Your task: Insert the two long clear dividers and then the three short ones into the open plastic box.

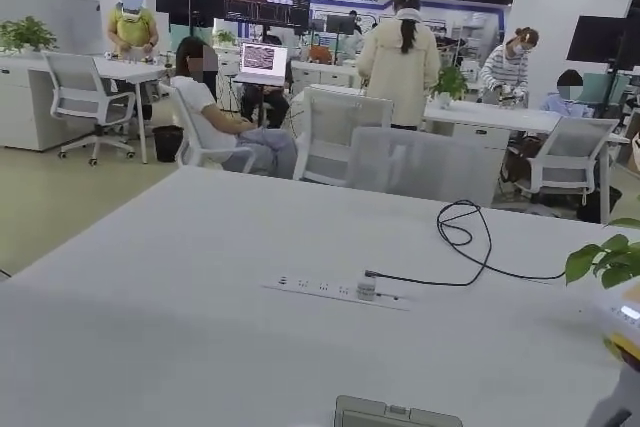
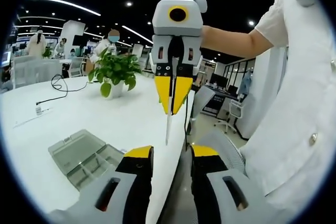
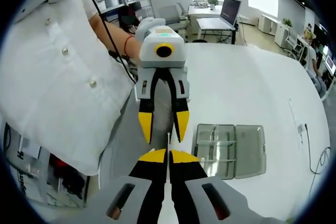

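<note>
Left gripper view: pinching a clear divider [image 2: 168, 127] in the right gripper [image 2: 173, 107]; holding the left gripper [image 2: 171, 153] spread opposite, near the open plastic box [image 2: 84, 156].

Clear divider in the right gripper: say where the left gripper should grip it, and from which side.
Grip the divider by its free end, beyond the shut right gripper. It faces the left gripper edge-on, so the open jaws, coming straight on, would likely close on its flat faces.
</note>
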{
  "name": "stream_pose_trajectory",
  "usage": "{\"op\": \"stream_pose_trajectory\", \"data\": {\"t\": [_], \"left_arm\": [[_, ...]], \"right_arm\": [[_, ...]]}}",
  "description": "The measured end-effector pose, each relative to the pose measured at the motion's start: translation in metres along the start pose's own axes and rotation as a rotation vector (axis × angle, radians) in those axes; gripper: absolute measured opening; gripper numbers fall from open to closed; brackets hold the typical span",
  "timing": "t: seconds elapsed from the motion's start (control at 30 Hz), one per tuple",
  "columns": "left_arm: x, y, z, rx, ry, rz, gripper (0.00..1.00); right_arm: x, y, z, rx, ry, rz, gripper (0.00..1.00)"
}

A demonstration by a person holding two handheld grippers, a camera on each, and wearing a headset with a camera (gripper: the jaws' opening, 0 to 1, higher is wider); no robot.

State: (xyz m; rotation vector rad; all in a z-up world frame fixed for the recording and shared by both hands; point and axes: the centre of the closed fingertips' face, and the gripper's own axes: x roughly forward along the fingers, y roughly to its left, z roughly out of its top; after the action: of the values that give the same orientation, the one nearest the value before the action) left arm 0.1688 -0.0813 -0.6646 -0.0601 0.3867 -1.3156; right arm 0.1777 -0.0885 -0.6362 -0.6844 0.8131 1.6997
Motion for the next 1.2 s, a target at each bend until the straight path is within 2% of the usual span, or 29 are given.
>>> {"op": "stream_pose_trajectory", "data": {"t": [0.27, 0.43, 0.53, 0.6, 0.97, 1.2], "left_arm": [[-0.012, 0.017, -0.012, -0.009, 0.021, 0.080, 0.48], [-0.021, 0.028, -0.021, 0.012, 0.032, 0.127, 0.61], [-0.026, 0.034, -0.023, 0.012, 0.012, 0.148, 0.73], [-0.030, 0.037, -0.026, 0.020, 0.013, 0.160, 0.77], [-0.042, 0.047, -0.048, 0.017, 0.036, 0.173, 0.95], [-0.047, 0.046, -0.059, 0.002, 0.037, 0.166, 1.00]], "right_arm": [[0.002, -0.021, -0.015, 0.015, 0.035, -0.066, 0.03], [0.006, -0.036, -0.026, 0.012, 0.074, -0.107, 0.03], [0.009, -0.044, -0.031, 0.016, 0.085, -0.126, 0.03], [0.012, -0.052, -0.036, 0.014, 0.099, -0.145, 0.03], [0.038, -0.087, -0.065, 0.018, 0.169, -0.219, 0.03], [0.057, -0.103, -0.084, 0.027, 0.210, -0.230, 0.03]]}}
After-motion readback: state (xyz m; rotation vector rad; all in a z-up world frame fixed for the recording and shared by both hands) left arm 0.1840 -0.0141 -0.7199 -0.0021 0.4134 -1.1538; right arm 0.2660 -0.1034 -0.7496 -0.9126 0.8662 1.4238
